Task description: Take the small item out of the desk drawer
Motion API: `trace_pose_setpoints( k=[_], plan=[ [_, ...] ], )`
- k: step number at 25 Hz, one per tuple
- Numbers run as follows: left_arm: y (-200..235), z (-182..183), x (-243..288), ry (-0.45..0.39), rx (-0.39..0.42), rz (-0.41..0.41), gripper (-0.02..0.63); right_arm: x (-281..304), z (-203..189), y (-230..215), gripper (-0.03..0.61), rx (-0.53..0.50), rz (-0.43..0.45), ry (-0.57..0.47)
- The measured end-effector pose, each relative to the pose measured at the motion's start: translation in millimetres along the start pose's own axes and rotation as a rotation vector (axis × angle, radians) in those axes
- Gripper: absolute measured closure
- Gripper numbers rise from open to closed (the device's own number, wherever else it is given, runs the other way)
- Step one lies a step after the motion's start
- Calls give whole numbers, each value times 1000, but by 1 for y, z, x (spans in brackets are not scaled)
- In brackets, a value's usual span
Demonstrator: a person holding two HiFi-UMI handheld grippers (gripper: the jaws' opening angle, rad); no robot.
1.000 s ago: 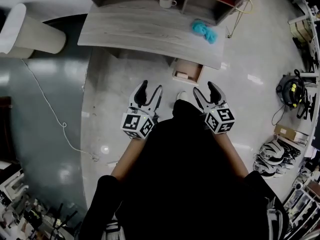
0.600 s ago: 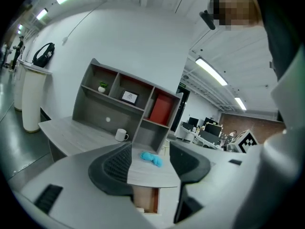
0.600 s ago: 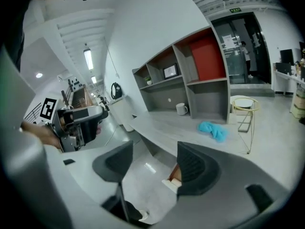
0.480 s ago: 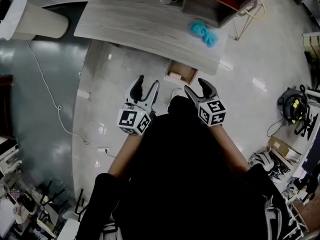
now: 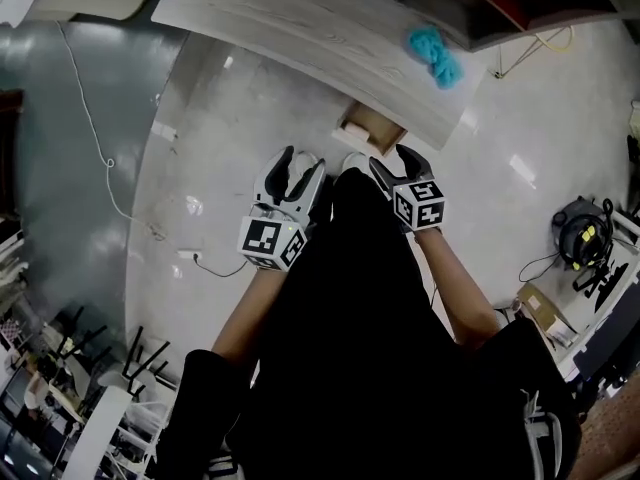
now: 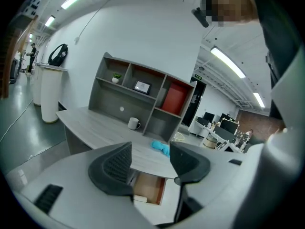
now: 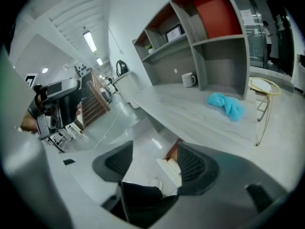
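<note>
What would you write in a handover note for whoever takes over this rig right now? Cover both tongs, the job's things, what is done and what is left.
Left tongs: open, empty.
Right tongs: open, empty.
Both are held in front of the person, short of the desk.
The drawer under the desk edge already stands open; a pale small item lies near its front.
Done: drawer open.
Left: reach in, close one set of tongs on the item, lift it out.
</note>
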State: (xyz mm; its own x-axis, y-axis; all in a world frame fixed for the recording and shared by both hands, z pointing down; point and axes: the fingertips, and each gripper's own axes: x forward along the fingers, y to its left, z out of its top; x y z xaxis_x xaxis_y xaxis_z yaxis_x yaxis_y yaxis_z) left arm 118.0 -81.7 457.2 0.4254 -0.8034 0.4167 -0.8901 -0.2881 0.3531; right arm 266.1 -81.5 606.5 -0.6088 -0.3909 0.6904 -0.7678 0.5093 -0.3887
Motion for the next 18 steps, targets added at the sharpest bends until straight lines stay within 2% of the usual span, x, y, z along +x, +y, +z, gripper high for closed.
trace_pose_setpoints(
  k=[5, 9, 18],
  plan=[
    [17, -24, 7, 26, -35, 10, 387, 49, -12, -10, 304, -78, 6, 98],
    [31, -46, 14, 46, -71, 23, 387, 86, -23, -16, 304, -101, 26, 165],
    [65, -84, 22, 81, -143, 72, 387, 160, -74, -25, 304, -189, 70, 363]
  ],
)
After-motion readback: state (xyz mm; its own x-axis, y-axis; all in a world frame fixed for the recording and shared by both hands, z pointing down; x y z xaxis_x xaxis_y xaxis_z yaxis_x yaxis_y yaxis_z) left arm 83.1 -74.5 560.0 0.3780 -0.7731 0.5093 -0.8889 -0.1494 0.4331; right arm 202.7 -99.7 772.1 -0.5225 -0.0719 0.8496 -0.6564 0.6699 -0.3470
